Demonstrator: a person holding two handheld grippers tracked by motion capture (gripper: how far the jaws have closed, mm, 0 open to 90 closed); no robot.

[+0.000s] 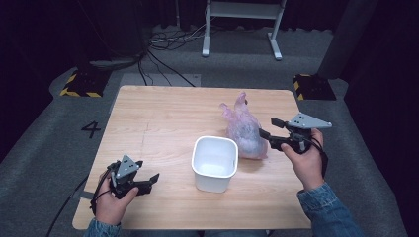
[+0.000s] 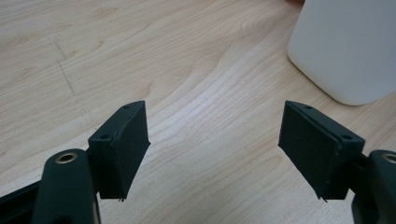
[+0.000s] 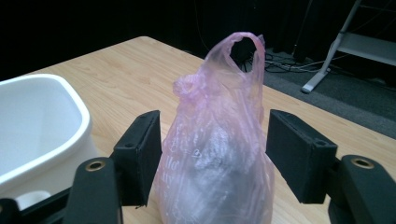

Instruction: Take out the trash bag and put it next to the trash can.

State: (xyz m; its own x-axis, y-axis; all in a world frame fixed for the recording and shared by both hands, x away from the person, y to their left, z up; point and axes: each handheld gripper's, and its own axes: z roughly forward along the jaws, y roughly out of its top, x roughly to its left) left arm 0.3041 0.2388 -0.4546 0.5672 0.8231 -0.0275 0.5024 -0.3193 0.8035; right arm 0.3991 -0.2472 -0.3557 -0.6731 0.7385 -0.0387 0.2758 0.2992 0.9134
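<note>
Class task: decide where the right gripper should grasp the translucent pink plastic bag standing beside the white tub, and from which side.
Grip the translucent pink plastic bag at its narrow gathered neck under the handle loops, coming level from the right gripper side. The bag stands upright, bulges low and tapers upward, so thin film there probably bunches easily between the open jaws. The white plastic tub blocks the opposite side.
</note>
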